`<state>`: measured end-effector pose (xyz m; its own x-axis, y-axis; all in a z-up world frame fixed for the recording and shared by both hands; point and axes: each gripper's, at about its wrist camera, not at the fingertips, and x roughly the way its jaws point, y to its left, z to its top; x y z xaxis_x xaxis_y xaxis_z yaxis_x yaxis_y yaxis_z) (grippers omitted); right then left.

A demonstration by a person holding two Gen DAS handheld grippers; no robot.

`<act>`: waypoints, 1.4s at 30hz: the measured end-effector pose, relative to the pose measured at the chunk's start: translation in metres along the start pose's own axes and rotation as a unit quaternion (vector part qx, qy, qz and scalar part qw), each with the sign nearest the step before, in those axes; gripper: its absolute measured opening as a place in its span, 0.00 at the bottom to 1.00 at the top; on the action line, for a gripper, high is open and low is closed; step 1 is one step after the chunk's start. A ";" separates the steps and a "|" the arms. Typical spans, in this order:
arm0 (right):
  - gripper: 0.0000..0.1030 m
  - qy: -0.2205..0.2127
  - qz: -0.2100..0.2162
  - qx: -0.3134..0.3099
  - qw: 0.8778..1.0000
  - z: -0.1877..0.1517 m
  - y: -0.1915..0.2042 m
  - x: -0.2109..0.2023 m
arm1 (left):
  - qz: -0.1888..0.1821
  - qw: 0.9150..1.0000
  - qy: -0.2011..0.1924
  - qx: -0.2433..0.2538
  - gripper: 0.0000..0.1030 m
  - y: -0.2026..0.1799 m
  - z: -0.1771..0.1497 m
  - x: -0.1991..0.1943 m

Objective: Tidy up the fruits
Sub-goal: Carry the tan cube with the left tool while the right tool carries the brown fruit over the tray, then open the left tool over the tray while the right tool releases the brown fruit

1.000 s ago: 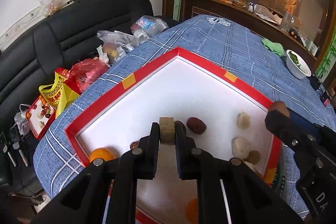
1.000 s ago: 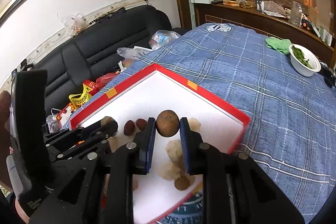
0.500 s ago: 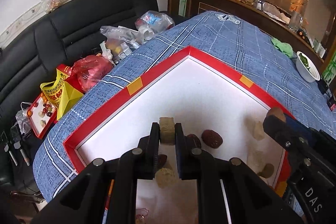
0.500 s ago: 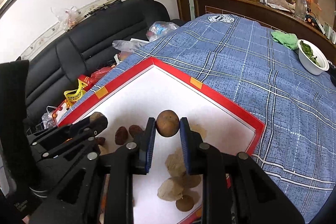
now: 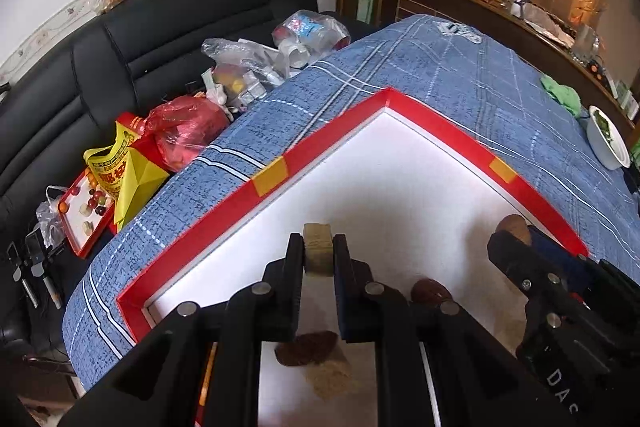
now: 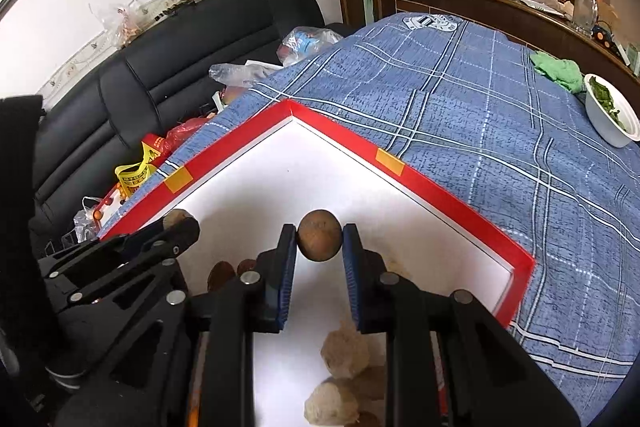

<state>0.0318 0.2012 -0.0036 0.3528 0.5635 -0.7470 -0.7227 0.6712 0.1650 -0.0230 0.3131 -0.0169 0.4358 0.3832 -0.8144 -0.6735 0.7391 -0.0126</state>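
Note:
A red-rimmed tray (image 5: 320,141) with a white floor lies on the blue plaid cloth; it also shows in the right wrist view (image 6: 448,193). My left gripper (image 5: 318,255) is shut on a tan, flat-sided fruit piece (image 5: 317,254), held above the tray's white floor. My right gripper (image 6: 319,241) is shut on a round brown fruit (image 6: 319,240), also above the tray. Dark red dates (image 5: 430,290) and pale lumpy fruits (image 6: 344,353) lie on the tray under the grippers. The right gripper shows at the right of the left wrist view (image 5: 514,233).
A white bowl of greens (image 6: 610,115) and a green cloth (image 6: 558,69) sit at the table's far right. A black sofa (image 5: 120,59) left of the table holds plastic bags (image 5: 184,131) and a small red tray of fruit (image 5: 86,209).
Both grippers have moved forward over the tray toward its far corner, each still holding its fruit. The loose fruits on the tray now lie nearer and lower in view.

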 end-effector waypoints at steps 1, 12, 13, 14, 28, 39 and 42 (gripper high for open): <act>0.25 0.003 -0.001 0.000 1.000 0.001 0.000 0.003 | 0.002 1.000 0.005 -0.001 0.11 0.001 0.001 0.003; 0.25 0.020 -0.007 0.004 1.000 0.005 -0.001 0.021 | 0.011 1.000 0.019 -0.009 0.11 0.004 0.003 0.012; 0.25 0.021 -0.008 0.005 1.000 0.005 -0.002 0.022 | 0.010 1.000 0.021 -0.010 0.11 0.004 0.003 0.013; 0.25 0.023 -0.009 0.007 1.000 0.005 -0.003 0.023 | 0.011 1.000 0.023 -0.011 0.11 0.004 0.003 0.014; 0.25 0.045 -0.020 0.020 0.999 0.006 -0.009 0.036 | 0.029 0.999 0.023 -0.024 0.44 0.010 0.003 0.013; 0.78 0.030 -0.021 0.020 0.999 -0.001 -0.014 0.006 | 0.035 0.999 -0.017 -0.012 0.75 0.013 -0.013 -0.024; 1.00 -0.006 -0.020 0.016 1.000 -0.006 -0.015 -0.024 | 0.024 0.999 -0.035 -0.020 0.80 0.016 -0.021 -0.040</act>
<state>0.0308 0.1746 0.0076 0.3881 0.5412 -0.7459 -0.6889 0.7080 0.1553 -0.0641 0.2976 0.0034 0.4422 0.4569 -0.7718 -0.7171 0.6970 0.0018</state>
